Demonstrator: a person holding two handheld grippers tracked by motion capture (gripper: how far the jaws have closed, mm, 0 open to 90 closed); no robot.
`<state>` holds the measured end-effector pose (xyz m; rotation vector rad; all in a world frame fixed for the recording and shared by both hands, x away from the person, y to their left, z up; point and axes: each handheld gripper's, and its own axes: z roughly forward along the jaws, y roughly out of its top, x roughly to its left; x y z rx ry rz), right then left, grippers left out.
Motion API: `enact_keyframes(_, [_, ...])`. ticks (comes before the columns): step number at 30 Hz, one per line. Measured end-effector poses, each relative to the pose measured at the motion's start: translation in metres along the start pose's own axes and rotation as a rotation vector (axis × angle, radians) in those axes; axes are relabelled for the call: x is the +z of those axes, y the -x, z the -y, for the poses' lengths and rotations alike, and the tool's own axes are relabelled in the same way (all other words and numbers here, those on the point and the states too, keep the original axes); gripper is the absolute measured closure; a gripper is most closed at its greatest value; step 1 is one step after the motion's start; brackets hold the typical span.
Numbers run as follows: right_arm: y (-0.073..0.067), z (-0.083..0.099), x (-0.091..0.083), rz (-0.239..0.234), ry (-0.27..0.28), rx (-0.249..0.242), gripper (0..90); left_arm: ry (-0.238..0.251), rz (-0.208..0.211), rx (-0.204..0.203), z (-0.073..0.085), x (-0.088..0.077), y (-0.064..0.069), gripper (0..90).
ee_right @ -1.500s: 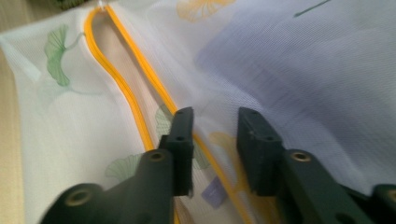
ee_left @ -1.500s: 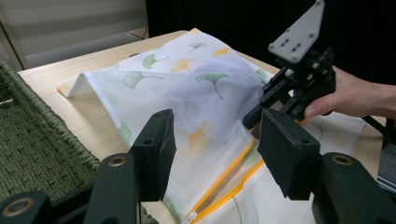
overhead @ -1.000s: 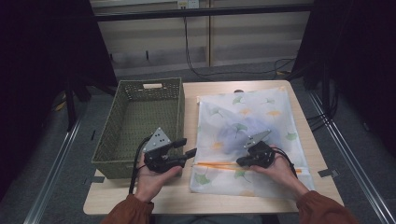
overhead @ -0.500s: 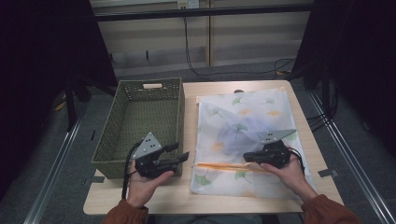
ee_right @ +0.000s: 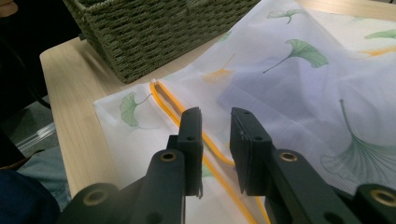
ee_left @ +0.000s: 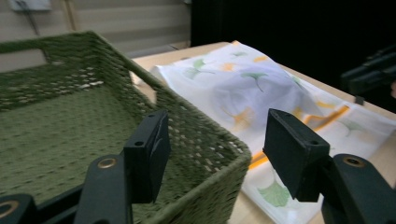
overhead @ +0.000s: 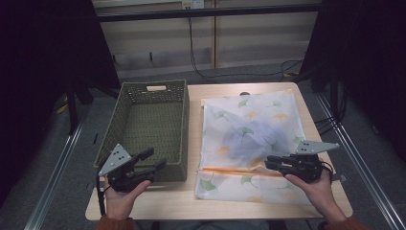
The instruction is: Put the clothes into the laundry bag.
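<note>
A white mesh bag (overhead: 249, 120) printed with green and orange leaves lies flat on the table's right half, with something bluish (overhead: 246, 141) inside. Its orange zipper (overhead: 234, 170) runs along the near end. My right gripper (overhead: 268, 162) hovers over the zipper's right part. Its jaws have just been opening, and in the right gripper view the right gripper (ee_right: 215, 122) stands a little apart above the zipper (ee_right: 173, 109) with nothing between. My left gripper (overhead: 155, 159) is open at the near corner of the green woven basket (overhead: 186, 124). Its jaws have just been opening too, and nothing is in them (ee_left: 215, 140).
The basket (ee_left: 56, 135) holds nothing and fills the table's left half, close beside the bag (ee_left: 243, 88). A strip of bare wood (overhead: 158, 199) lies along the near edge. Metal rails (overhead: 52, 182) flank the table, and dark curtains stand on both sides.
My left hand has drawn back to the left, toward the basket's near corner. My right hand has slid right along the zipper, and its jaws have parted from shut.
</note>
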<state>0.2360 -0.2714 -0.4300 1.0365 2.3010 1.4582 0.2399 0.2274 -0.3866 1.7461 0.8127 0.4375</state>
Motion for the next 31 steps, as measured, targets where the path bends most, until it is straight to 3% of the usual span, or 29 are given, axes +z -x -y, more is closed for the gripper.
enact_keyframes(2, [0.000,0.004,-0.007,0.015,0.005,-0.003,74.0,0.028,-0.017,-0.008,0.005,-0.009,0.000,38.0])
enact_keyframes(5, [0.001,0.012,-0.016,0.046,0.018,0.013,72.1,0.037,-0.022,0.012,0.012,-0.020,0.001,35.6])
enact_keyframes(9, [0.002,0.023,-0.031,0.099,0.047,0.023,71.1,0.059,-0.042,-0.013,0.018,-0.038,-0.003,33.7])
enact_keyframes(12, [0.004,0.029,-0.041,0.119,0.069,0.039,73.2,0.073,-0.094,-0.039,0.028,-0.051,-0.003,31.5])
enact_keyframes(13, [0.006,0.031,-0.045,0.126,0.078,0.057,71.0,0.072,-0.091,-0.039,0.032,-0.053,-0.003,30.9])
enact_keyframes(16, [0.009,0.035,-0.055,0.157,0.112,0.097,70.4,0.056,-0.136,-0.014,0.040,-0.063,-0.008,30.5])
enact_keyframes(18, [0.010,0.039,-0.060,0.176,0.117,0.109,70.3,0.073,-0.134,-0.061,0.046,-0.070,-0.015,30.0])
enact_keyframes(20, [0.011,0.043,-0.065,0.185,0.121,0.114,69.3,0.075,-0.165,-0.064,0.050,-0.074,-0.017,30.1])
enact_keyframes(26, [0.018,0.047,-0.068,0.199,0.135,0.161,62.5,0.060,-0.175,-0.099,0.059,-0.073,-0.023,31.0])
enact_keyframes(28, [0.018,0.047,-0.066,0.193,0.124,0.167,59.2,0.051,-0.138,-0.089,0.060,-0.071,-0.022,34.9])
enact_keyframes(30, [0.018,0.047,-0.064,0.182,0.118,0.172,58.3,0.050,-0.144,-0.091,0.060,-0.069,-0.020,36.7])
enact_keyframes(31, [0.019,0.047,-0.063,0.176,0.115,0.174,56.2,0.048,-0.124,-0.087,0.060,-0.069,-0.020,37.2])
